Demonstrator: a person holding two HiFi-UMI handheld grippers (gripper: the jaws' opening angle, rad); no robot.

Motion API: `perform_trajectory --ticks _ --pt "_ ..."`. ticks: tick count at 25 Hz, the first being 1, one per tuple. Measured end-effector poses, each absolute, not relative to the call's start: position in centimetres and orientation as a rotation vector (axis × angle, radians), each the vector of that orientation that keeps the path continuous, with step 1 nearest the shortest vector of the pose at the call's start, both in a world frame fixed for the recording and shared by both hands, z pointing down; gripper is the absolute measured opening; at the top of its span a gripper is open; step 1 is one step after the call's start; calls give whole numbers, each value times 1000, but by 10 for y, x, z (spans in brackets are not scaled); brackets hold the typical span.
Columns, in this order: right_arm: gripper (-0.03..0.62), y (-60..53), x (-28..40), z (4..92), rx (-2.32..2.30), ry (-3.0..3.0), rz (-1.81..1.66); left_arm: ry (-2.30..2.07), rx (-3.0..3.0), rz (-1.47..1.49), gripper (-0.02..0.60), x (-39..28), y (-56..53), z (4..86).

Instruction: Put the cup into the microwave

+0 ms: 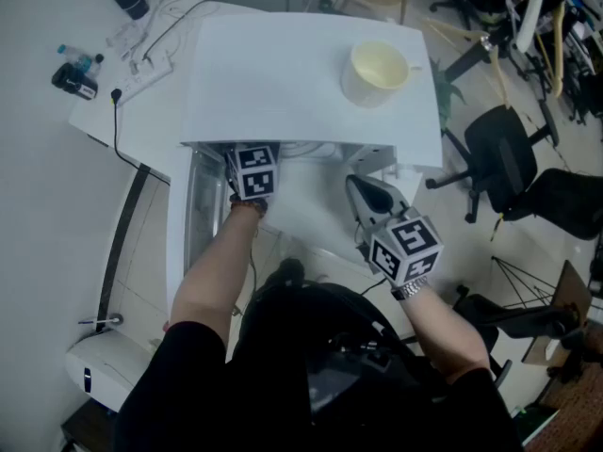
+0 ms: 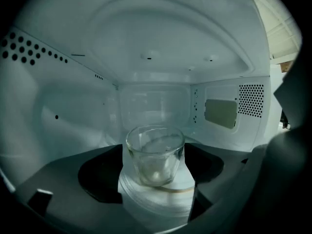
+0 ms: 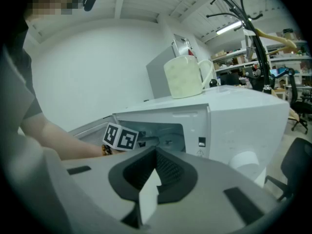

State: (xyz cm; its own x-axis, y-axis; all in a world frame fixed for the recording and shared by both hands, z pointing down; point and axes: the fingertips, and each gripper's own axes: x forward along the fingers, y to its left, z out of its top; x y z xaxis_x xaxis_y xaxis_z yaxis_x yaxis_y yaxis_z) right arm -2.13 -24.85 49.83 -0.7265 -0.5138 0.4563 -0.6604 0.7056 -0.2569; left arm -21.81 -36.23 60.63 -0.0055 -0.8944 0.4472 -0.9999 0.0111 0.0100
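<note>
A clear glass cup (image 2: 155, 160) stands upright on the white turntable (image 2: 156, 199) inside the white microwave (image 1: 283, 83). My left gripper (image 2: 155, 150) reaches into the cavity, and its jaws stand open on either side of the cup without pressing on it. In the head view only its marker cube (image 1: 254, 170) shows at the microwave's mouth. My right gripper (image 1: 366, 194) hangs in front of the oven's right side, shut with nothing in it (image 3: 155, 172). The microwave door (image 1: 186, 219) is swung open to the left.
A cream mug (image 1: 377, 69) sits on top of the microwave near its right edge. Cables and bottles (image 1: 77, 72) lie on the table at the back left. Office chairs (image 1: 504, 153) stand at the right, and a white appliance (image 1: 99, 365) sits low at the left.
</note>
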Motion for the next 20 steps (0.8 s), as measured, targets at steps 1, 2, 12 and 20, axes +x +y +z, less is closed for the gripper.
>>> perform_trajectory --ticks 1,2,12,20 --pt "12 -247 -21 498 915 -2564 580 -1969 1948 449 390 -218 -361 606" --pt "12 -246 -21 497 914 -2565 579 -1972 1946 448 390 -218 -359 605" --pt "12 -232 -12 483 906 -2591 547 -1992 1943 436 390 -210 -339 591" --pt "12 -215 2 472 906 -2619 519 -2016 1925 435 390 -201 -313 582"
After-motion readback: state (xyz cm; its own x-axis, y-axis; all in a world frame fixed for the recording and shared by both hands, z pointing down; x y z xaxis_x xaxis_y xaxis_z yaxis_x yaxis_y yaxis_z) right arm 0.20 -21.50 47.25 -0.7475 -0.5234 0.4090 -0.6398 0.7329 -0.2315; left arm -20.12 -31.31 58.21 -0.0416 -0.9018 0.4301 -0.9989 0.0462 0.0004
